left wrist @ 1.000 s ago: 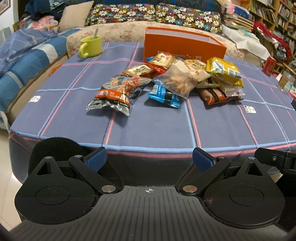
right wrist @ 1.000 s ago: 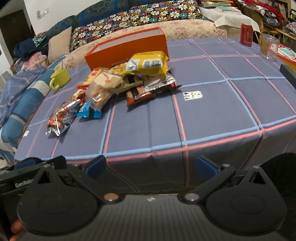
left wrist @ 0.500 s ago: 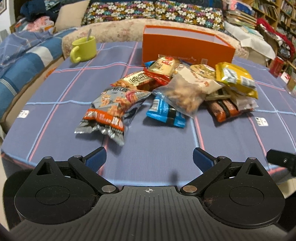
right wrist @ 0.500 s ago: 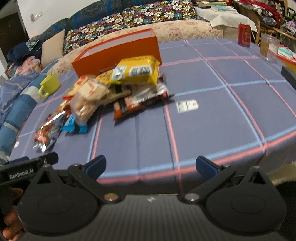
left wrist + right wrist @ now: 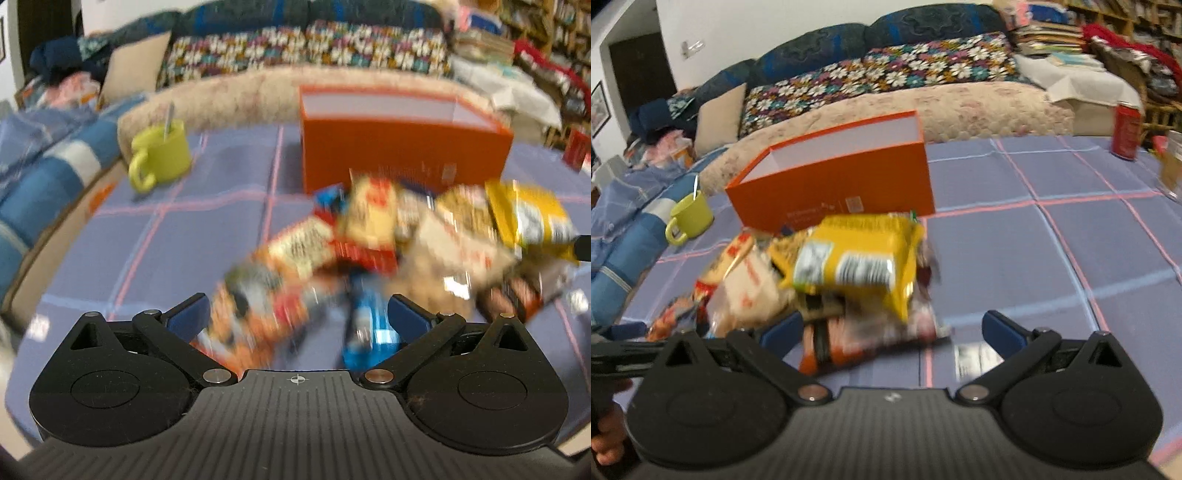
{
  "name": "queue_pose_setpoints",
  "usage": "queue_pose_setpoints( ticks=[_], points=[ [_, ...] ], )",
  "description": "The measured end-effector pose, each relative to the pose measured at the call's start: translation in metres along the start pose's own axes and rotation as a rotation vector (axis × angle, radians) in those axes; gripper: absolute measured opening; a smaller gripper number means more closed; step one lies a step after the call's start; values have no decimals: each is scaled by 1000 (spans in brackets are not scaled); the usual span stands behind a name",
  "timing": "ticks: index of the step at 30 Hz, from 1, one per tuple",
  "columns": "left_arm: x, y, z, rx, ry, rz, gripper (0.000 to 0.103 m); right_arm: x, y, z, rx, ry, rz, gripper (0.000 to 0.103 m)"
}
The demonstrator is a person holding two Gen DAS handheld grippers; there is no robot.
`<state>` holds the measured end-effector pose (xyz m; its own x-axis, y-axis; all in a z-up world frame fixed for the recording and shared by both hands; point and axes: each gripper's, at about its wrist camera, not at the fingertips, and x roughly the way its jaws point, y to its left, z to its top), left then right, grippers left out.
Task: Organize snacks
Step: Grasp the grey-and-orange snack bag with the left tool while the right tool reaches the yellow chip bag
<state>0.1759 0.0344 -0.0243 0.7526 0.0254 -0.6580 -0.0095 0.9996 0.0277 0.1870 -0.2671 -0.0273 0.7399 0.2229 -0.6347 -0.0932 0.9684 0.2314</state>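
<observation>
A heap of snack packets lies on the blue checked tablecloth (image 5: 207, 236) in front of an open orange box (image 5: 402, 147), also in the right wrist view (image 5: 842, 188). My left gripper (image 5: 297, 317) is open, low over the near packets: an orange-and-silver bag (image 5: 255, 306) and a blue bar (image 5: 369, 325). My right gripper (image 5: 892, 330) is open and empty, just before a yellow bag (image 5: 857, 258) and an orange-brown packet (image 5: 827, 347) beneath it. The left wrist view is blurred.
A lime-green mug (image 5: 162, 155) with a spoon stands at the table's back left, also in the right wrist view (image 5: 690, 218). A red can (image 5: 1126, 131) stands at the far right. A sofa with a floral cover (image 5: 905, 74) runs behind the table.
Both grippers have moved forward over the table and close to the snack heap. Both stay open. The snacks have not moved.
</observation>
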Motion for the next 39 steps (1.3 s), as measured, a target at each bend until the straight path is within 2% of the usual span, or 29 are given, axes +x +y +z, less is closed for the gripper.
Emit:
queue_pose_setpoints(
  ticks=[5, 8, 11, 13, 16, 20, 22, 24, 26, 28, 30, 32, 36, 37, 39],
  points=[
    [23, -2, 26, 22, -46, -24, 75, 39, 20, 33, -73, -41, 41, 103],
    [38, -19, 35, 93, -60, -28, 74, 68, 29, 37, -145, 2, -53, 103],
    [42, -31, 31, 151, -107, -8, 74, 78, 2, 35, -41, 61, -81, 103],
    [39, -34, 25, 186, -158, 6, 74, 71, -19, 34, 28, 53, -60, 103],
    [37, -29, 18, 216, -173, 30, 74, 64, -47, 26, 62, 44, -124, 103],
    [15, -2, 10, 181, -214, 95, 74, 62, -91, 20, 181, 84, -190, 103],
    [-4, 16, 1, 140, -218, 123, 75, 49, -99, 18, 218, 55, -168, 103],
    [-23, 36, -11, 120, -197, 128, 75, 31, -99, 21, 215, -5, -132, 103],
    [-36, 51, -20, 136, -137, 94, 75, 19, -98, 20, 194, -40, -133, 103],
    [-43, 61, -29, 180, -42, 25, 75, 15, -100, 17, 189, -40, -147, 103],
    [-44, 64, -33, 219, -1, -20, 75, 21, -110, 11, 216, -5, -158, 103],
    [-39, 62, -33, 251, -8, -31, 75, 26, -120, 5, 254, 12, -168, 103],
    [-5, 54, -22, 270, 28, -135, 75, 26, -132, 0, 279, 16, -228, 103],
    [0, 50, -24, 266, 38, -139, 75, 28, -134, -1, 282, 22, -241, 103],
    [18, 44, -20, 267, 44, -90, 67, 29, -141, -6, 314, 25, -228, 103]
  ],
)
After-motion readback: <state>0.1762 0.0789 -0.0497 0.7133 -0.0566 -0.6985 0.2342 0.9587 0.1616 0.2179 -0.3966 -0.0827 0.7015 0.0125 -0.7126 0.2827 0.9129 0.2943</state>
